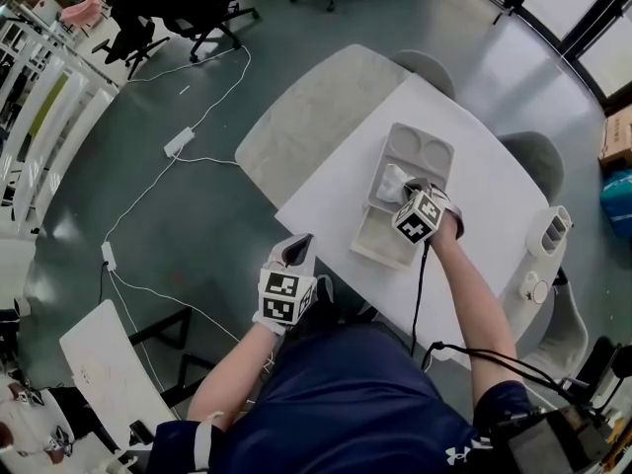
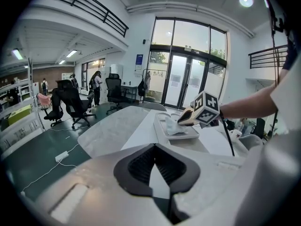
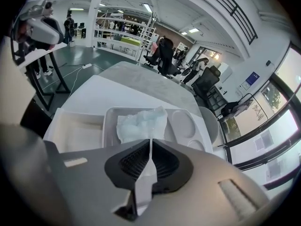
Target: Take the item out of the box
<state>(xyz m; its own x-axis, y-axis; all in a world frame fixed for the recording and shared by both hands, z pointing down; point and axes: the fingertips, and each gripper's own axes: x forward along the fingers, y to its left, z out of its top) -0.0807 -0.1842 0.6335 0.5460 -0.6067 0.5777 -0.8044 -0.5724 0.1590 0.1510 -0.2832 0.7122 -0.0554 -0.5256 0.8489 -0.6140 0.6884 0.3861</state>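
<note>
Closest in, the left gripper (image 1: 296, 249) hangs just off the near edge of the white table (image 1: 484, 156), jaws together on nothing. Farther out, the right gripper (image 1: 408, 192) reaches into the open box (image 1: 402, 142), its jaws almost closed and pinching a thin edge of the packet (image 3: 141, 123). The packet is crumpled, translucent white film and sits in the box's large compartment, next to two round wells (image 1: 423, 149). Bare tabletop surrounds the box. A slotted holder (image 1: 549, 231) stands well apart near the right edge, and a grey chair (image 1: 533, 161) sits behind the table.
</note>
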